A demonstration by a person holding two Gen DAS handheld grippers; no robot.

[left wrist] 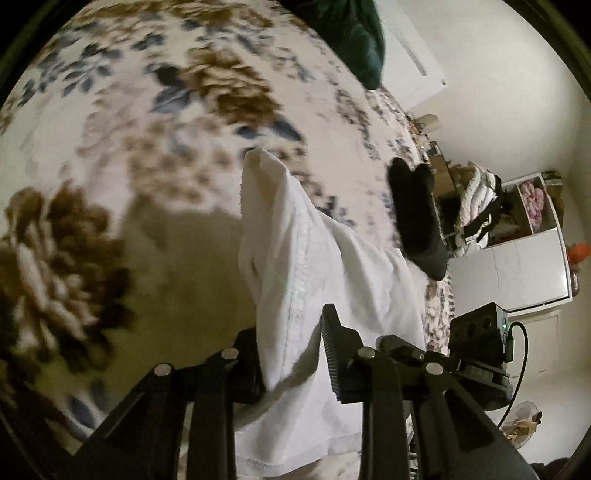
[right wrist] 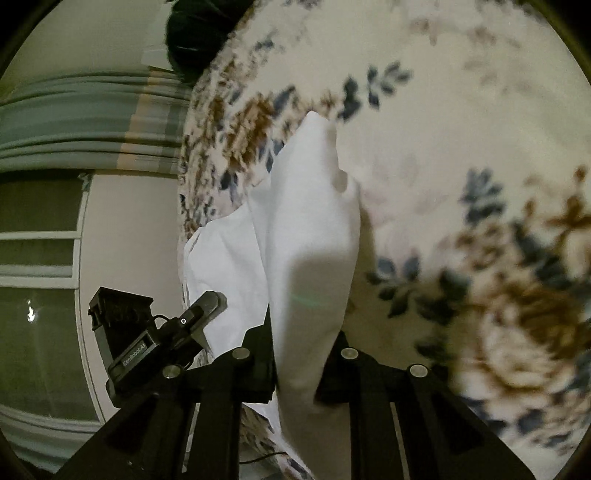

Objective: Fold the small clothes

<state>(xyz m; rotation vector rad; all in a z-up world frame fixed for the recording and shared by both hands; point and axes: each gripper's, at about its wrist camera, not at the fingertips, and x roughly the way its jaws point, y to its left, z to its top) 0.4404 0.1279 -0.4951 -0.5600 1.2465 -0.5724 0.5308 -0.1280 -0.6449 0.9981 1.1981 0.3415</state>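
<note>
Both grippers, left [left wrist: 291, 354] and right [right wrist: 299, 369], pinch white cloth [left wrist: 332, 258] above floral bedspread [left wrist: 147, 129]; dark garment [left wrist: 354, 40] beyond.

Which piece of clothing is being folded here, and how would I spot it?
Look at the big floral bedspread covering the bed. Held above it, pinched in both the left gripper and right gripper, is a white garment with a stitched hem. It is plain white, unlike the dark green bundle at the bed's far edge.

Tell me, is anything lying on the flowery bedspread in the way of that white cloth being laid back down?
Nothing visible. The white cloth hangs pinched in both the left gripper and right gripper, over bare floral bedspread. A dark green bundle sits at the far edge, well clear.
</note>
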